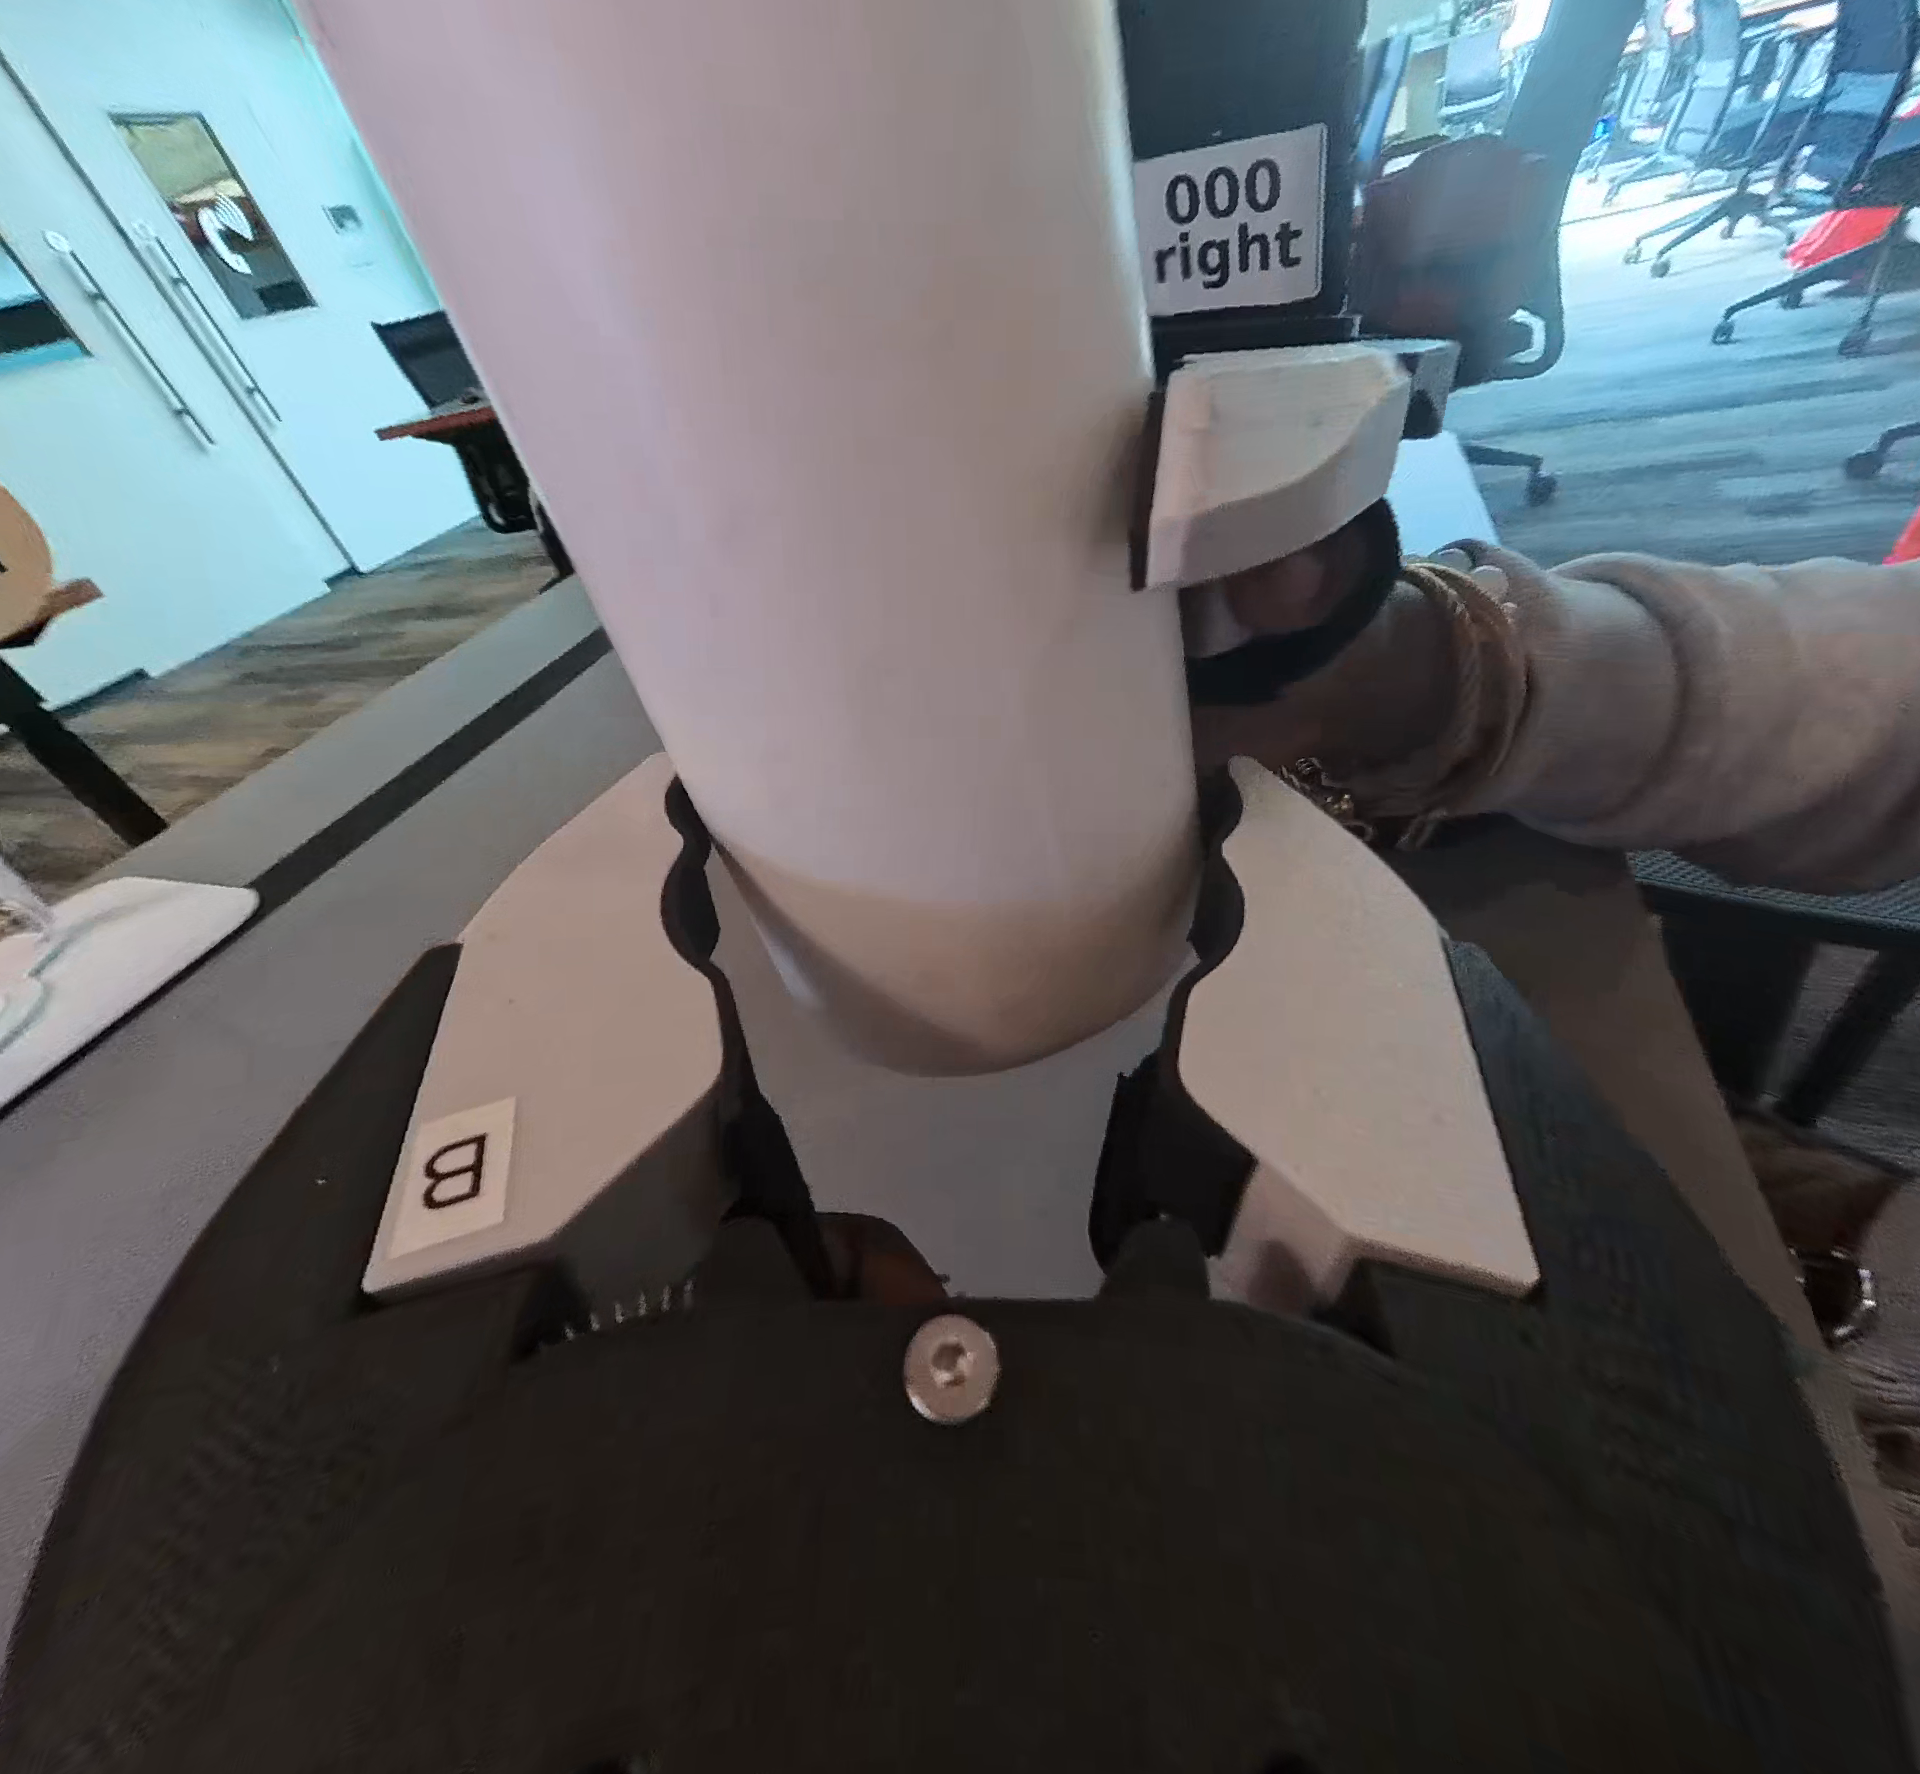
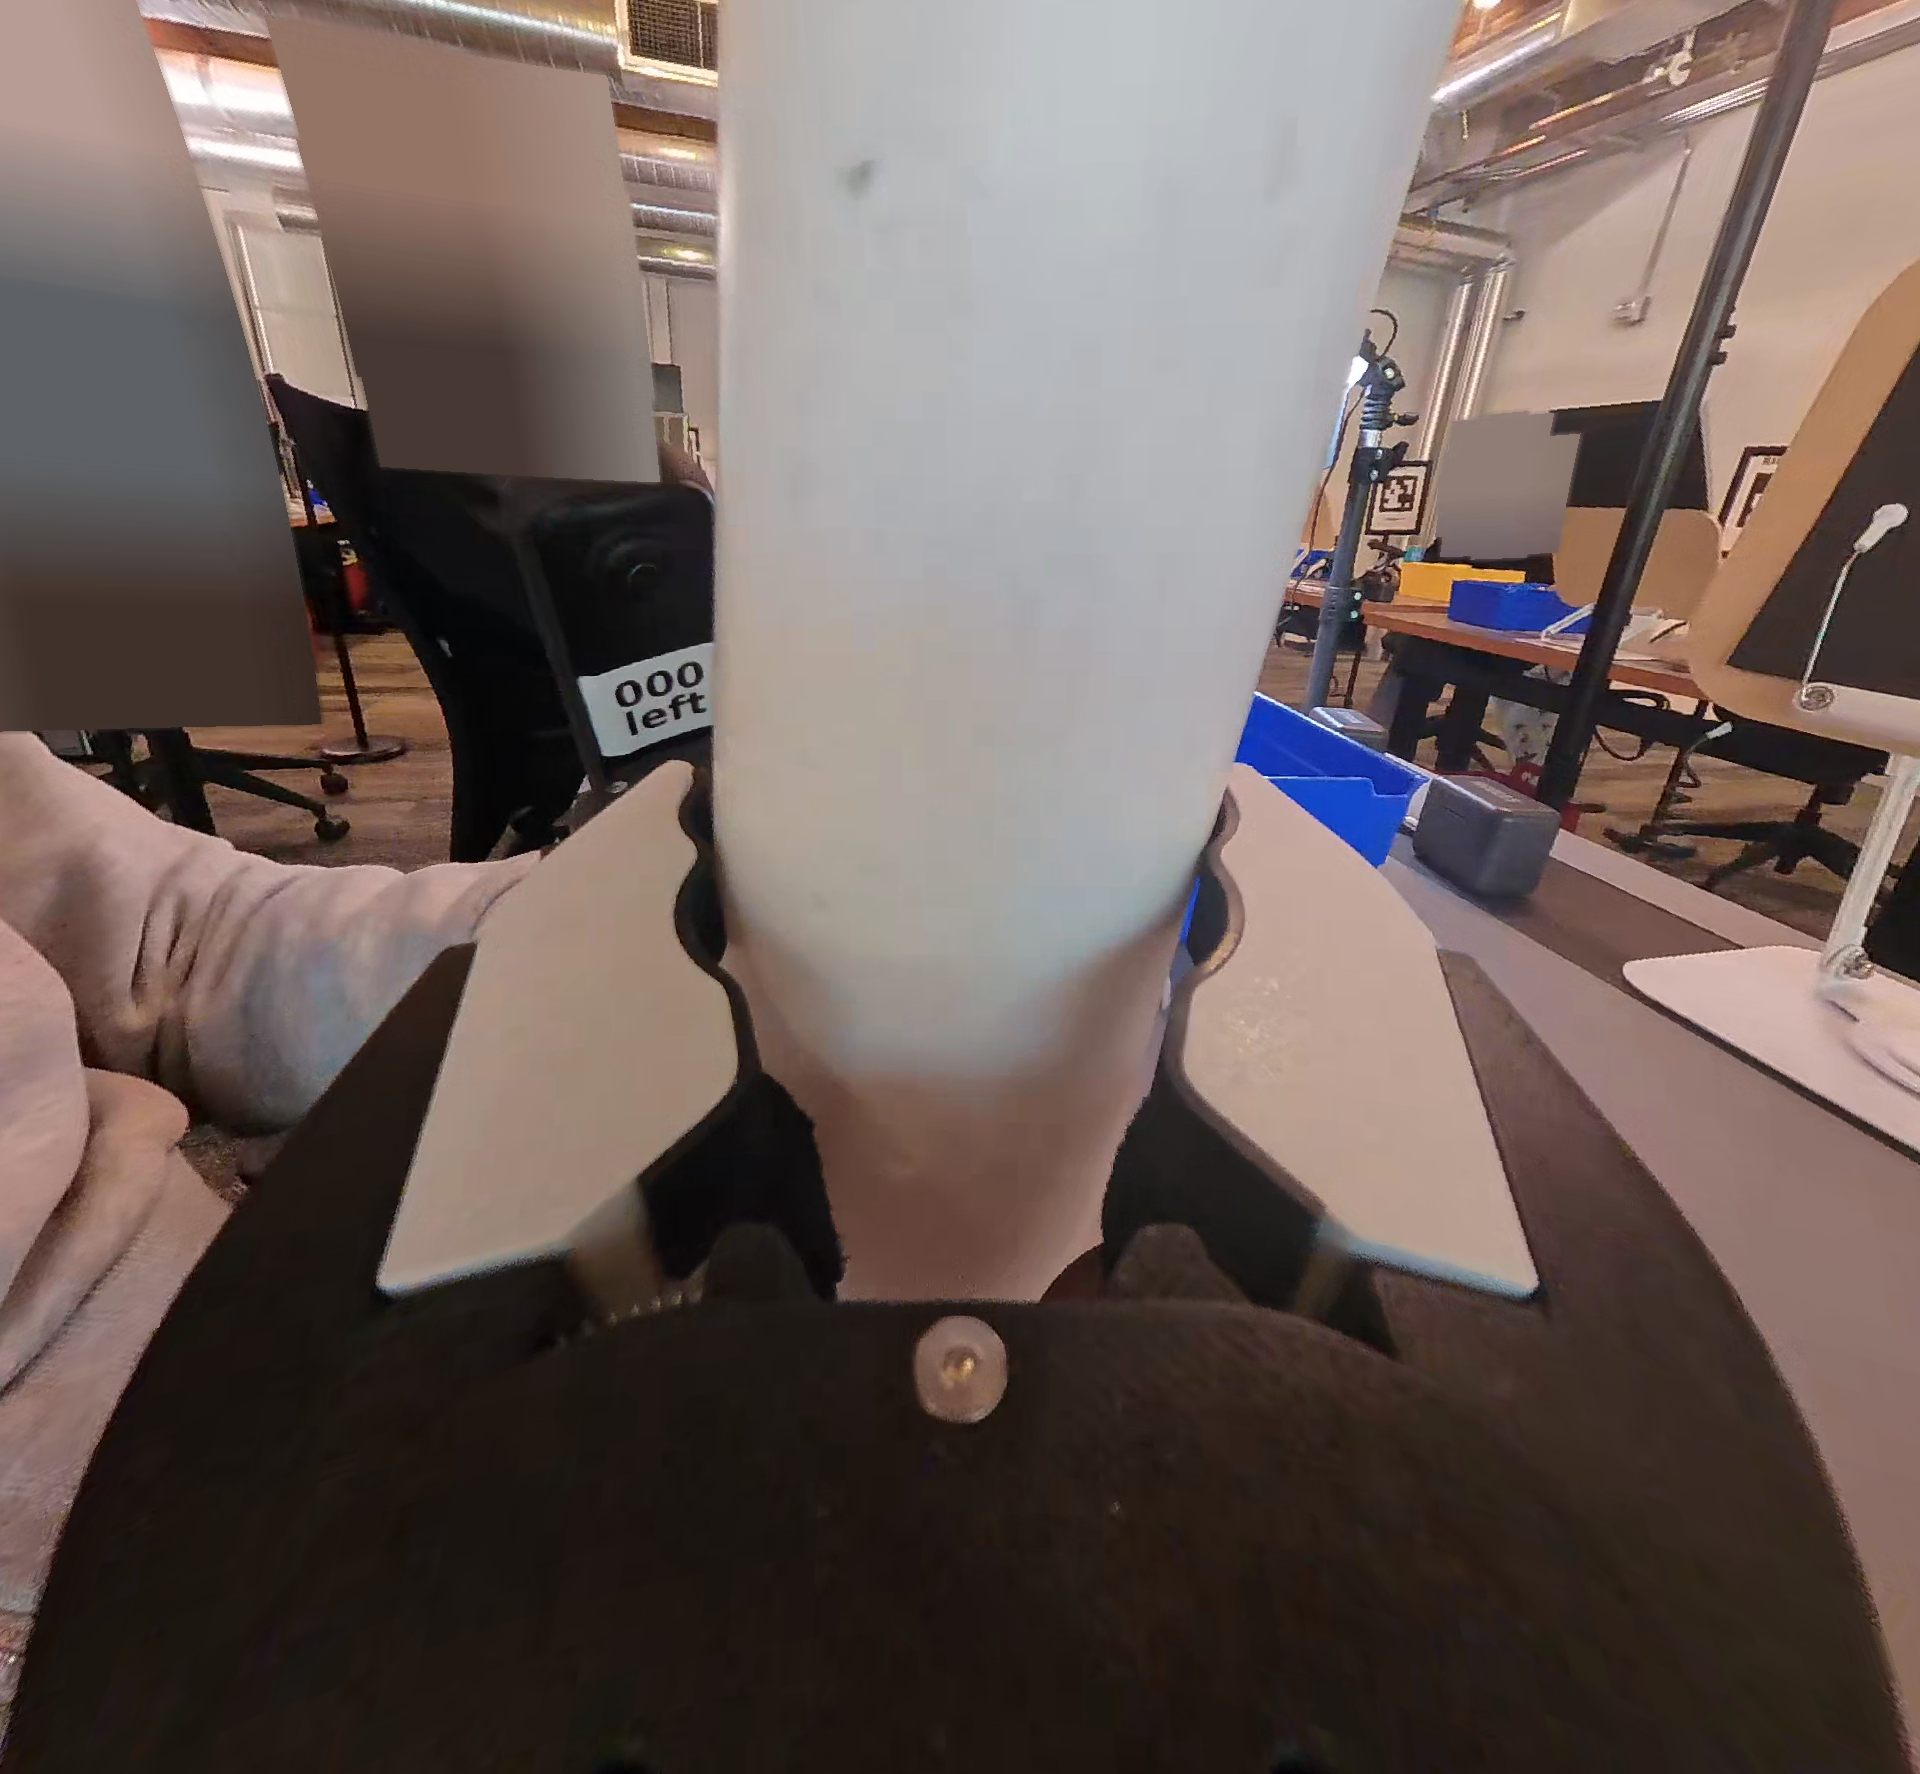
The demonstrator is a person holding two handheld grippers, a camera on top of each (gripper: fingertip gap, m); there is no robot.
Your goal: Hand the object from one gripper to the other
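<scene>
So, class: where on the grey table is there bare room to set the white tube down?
Free: the grey table between the right gripper and the white stand base. Crowded: behind, by the blue bin and grey box.

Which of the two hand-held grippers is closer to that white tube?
Neither: both are on it. The left hand-held gripper grips the white tube near one end, while the right hand-held gripper clamps it farther along, its fingers on either side.
</scene>
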